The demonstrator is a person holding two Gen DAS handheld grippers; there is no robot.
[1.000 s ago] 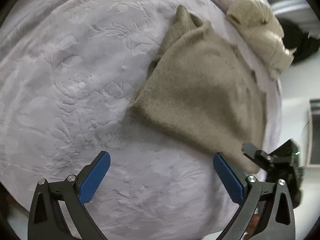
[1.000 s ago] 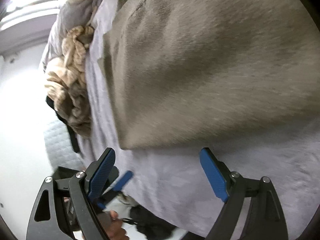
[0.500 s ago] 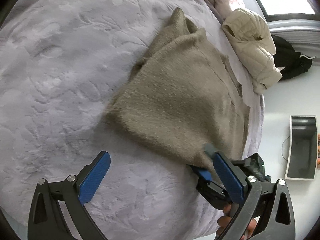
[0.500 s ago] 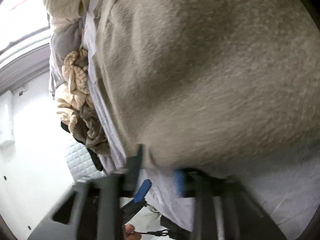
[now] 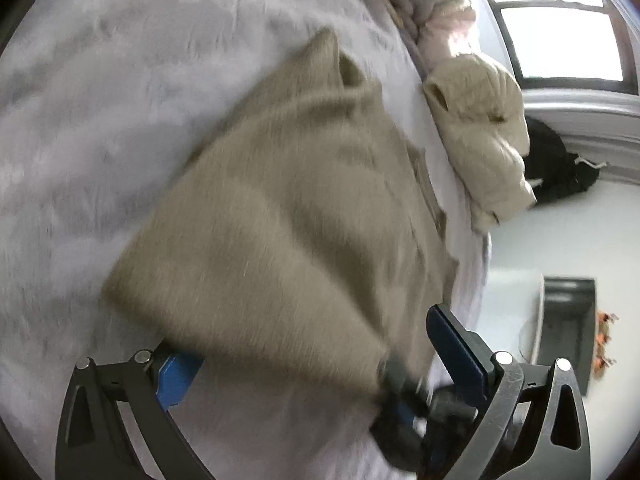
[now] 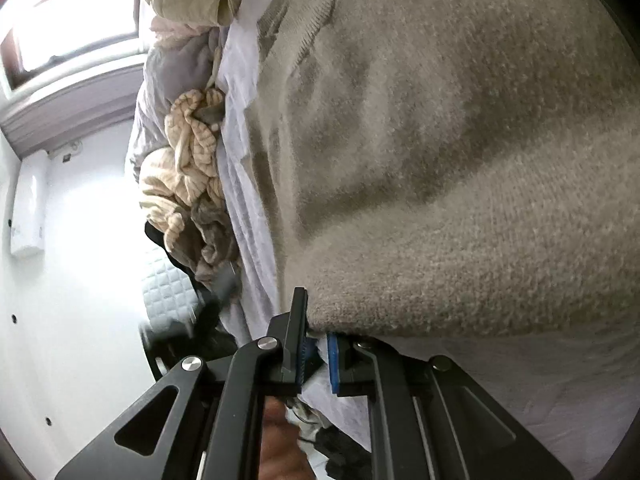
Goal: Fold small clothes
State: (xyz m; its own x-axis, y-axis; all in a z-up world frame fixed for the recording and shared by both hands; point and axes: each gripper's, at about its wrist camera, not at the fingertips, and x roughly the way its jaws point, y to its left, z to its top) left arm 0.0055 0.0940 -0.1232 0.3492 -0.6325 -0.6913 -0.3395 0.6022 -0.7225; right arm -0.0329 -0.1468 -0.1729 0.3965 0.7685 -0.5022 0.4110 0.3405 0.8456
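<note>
Right wrist view is showing the right hand-held gripper [image 6: 316, 354], spread wide a second ago, now pinching the sweater [image 6: 460, 160] corner on the bed [image 5: 120, 100], starting a fold, while the left hand-held gripper [image 5: 312, 356] is staying spread.

The left wrist camera is looking down from a little way up at the brown sweater [image 5: 288, 216] lying on the gray blanket [image 5: 100, 120], with the window [image 5: 560, 36] far off on the right. The right wrist camera is sitting very close, looking along the sweater's edge [image 6: 460, 184]. Both are seeing the sweater, the blanket and the cream jacket [image 5: 484, 128].
</note>
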